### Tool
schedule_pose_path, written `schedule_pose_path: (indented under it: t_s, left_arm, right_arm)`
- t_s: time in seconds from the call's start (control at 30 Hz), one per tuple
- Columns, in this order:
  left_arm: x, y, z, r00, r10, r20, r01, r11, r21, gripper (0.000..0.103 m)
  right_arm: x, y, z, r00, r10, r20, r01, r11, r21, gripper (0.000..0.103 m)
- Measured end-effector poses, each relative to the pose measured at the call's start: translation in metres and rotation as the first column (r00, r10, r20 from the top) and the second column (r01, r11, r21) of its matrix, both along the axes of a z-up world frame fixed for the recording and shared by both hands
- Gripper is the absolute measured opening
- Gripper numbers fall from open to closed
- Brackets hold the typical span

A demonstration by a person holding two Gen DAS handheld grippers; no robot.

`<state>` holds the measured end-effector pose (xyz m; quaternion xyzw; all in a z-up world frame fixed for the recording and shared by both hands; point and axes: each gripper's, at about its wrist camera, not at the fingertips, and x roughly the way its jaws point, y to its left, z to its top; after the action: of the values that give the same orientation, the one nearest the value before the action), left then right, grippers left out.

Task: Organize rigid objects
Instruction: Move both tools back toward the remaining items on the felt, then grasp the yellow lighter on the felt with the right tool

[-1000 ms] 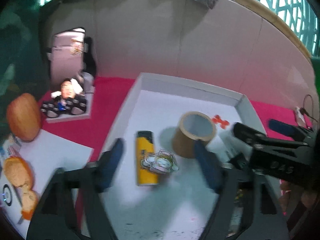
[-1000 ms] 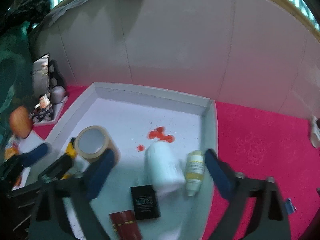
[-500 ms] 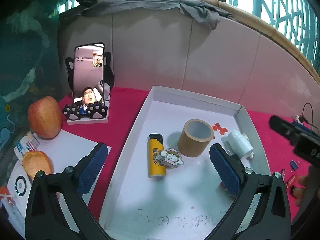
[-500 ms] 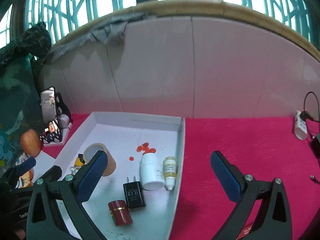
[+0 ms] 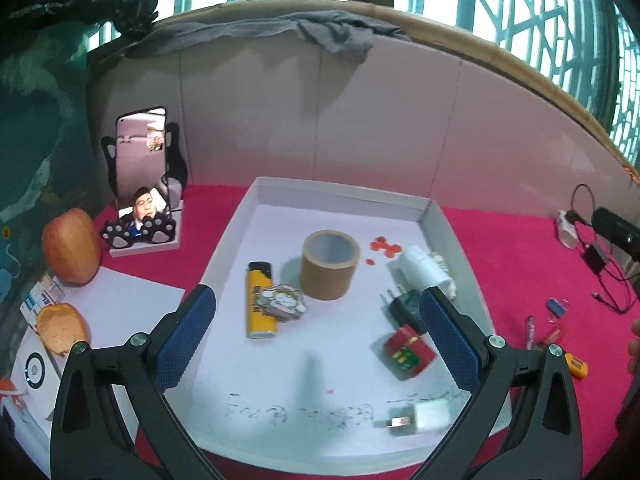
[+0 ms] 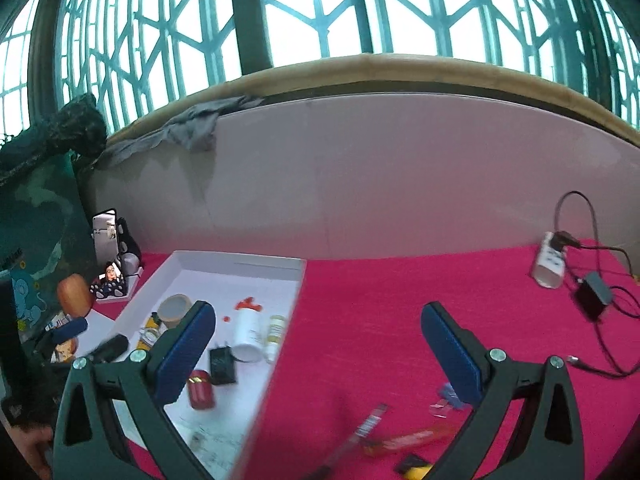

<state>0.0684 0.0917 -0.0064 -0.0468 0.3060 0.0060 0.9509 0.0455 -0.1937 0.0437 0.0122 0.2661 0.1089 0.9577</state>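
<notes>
Both grippers wide open, empty: left gripper (image 5: 318, 332) hangs over the white tray (image 5: 456, 240). Loose pens (image 6: 384, 436) lie on the red cloth right of the tray, near edge, directly under the right gripper (image 6: 316, 350), the closer one. Long axes run roughly left-right.

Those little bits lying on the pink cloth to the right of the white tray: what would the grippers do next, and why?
Probably the right gripper goes down to one of the small loose items on the pink cloth and picks it up. Its jaws are open and empty with those items just below, while the white tray already holds the tape roll, lighter and others.
</notes>
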Motion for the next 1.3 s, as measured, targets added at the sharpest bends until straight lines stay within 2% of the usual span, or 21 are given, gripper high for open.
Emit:
schedule_pose_path:
  t_s: [0.1,0.17,0.23,0.3,0.43,0.57,0.67,0.8,0.9,0.93,0.97,1.03,1.1,1.2,1.23,1.3]
  left_arm:
    - [-0.004,-0.009,0.004,0.998,-0.052,0.019,0.052,0.999,-0.011,0.103]
    - [-0.006,-0.019,0.005,0.995,-0.095,0.023,0.095,0.996,-0.003,0.103]
    - [-0.008,-0.032,0.005,0.988,-0.152,0.017,0.152,0.988,0.002,0.103]
    - [-0.01,-0.044,0.004,0.977,-0.213,0.008,0.213,0.977,-0.007,0.103]
    - [-0.015,-0.079,-0.003,0.931,-0.363,-0.029,0.363,0.932,-0.01,0.103]
    - [-0.02,-0.11,-0.014,0.876,-0.477,-0.072,0.476,0.879,-0.03,0.103]
    - [-0.018,-0.126,-0.021,0.846,-0.522,-0.111,0.52,0.853,-0.051,0.103]
    - [-0.017,-0.146,-0.026,0.801,-0.582,-0.141,0.579,0.813,-0.07,0.103]
    - [-0.018,-0.16,-0.027,0.776,-0.611,-0.157,0.607,0.791,-0.08,0.103]
    - [-0.018,-0.165,-0.028,0.769,-0.618,-0.161,0.614,0.785,-0.078,0.103]
    - [-0.018,-0.172,-0.029,0.76,-0.628,-0.168,0.626,0.777,-0.074,0.103]
    - [-0.018,-0.181,-0.03,0.744,-0.645,-0.177,0.645,0.762,-0.065,0.103]
    - [-0.017,-0.192,-0.032,0.725,-0.661,-0.194,0.666,0.745,-0.05,0.103]
    - [-0.012,-0.208,-0.037,0.687,-0.692,-0.222,0.698,0.713,-0.067,0.101]
    - [-0.009,-0.215,-0.04,0.676,-0.697,-0.239,0.705,0.706,-0.066,0.095]
    - [-0.003,-0.224,-0.045,0.672,-0.687,-0.274,0.706,0.707,-0.042,0.085]
  right_arm:
    - [-0.008,-0.027,-0.006,1.0,-0.023,-0.011,0.022,0.999,-0.048,0.103]
    - [-0.014,-0.044,-0.017,0.998,-0.054,-0.026,0.052,0.995,-0.086,0.103]
    - [-0.021,-0.061,-0.032,0.998,-0.044,-0.05,0.038,0.993,-0.11,0.103]
    - [-0.029,-0.072,-0.053,0.995,-0.002,-0.103,-0.011,0.992,-0.129,0.103]
    - [-0.033,-0.078,-0.085,0.98,0.062,-0.191,-0.095,0.981,-0.169,0.101]
    - [-0.03,-0.075,-0.102,0.962,0.121,-0.246,-0.163,0.974,-0.158,0.082]
    - [-0.022,-0.071,-0.112,0.947,0.154,-0.281,-0.201,0.968,-0.147,0.067]
    - [-0.018,-0.058,-0.118,0.925,0.206,-0.32,-0.267,0.951,-0.159,0.06]
    - [-0.019,-0.054,-0.119,0.923,0.211,-0.321,-0.285,0.937,-0.201,0.056]
    - [-0.02,-0.053,-0.118,0.922,0.215,-0.323,-0.288,0.937,-0.199,0.048]
    - [-0.024,-0.055,-0.116,0.92,0.22,-0.324,-0.294,0.935,-0.199,0.033]
    - [-0.032,-0.064,-0.116,0.922,0.208,-0.326,-0.283,0.938,-0.202,0.022]
    - [-0.042,-0.077,-0.115,0.932,0.178,-0.317,-0.247,0.95,-0.193,0.022]
    - [-0.047,-0.097,-0.115,0.937,0.15,-0.315,-0.199,0.971,-0.131,0.022]
    - [-0.048,-0.103,-0.114,0.939,0.137,-0.315,-0.18,0.977,-0.111,0.023]
    - [-0.047,-0.108,-0.114,0.94,0.124,-0.318,-0.159,0.984,-0.086,0.023]
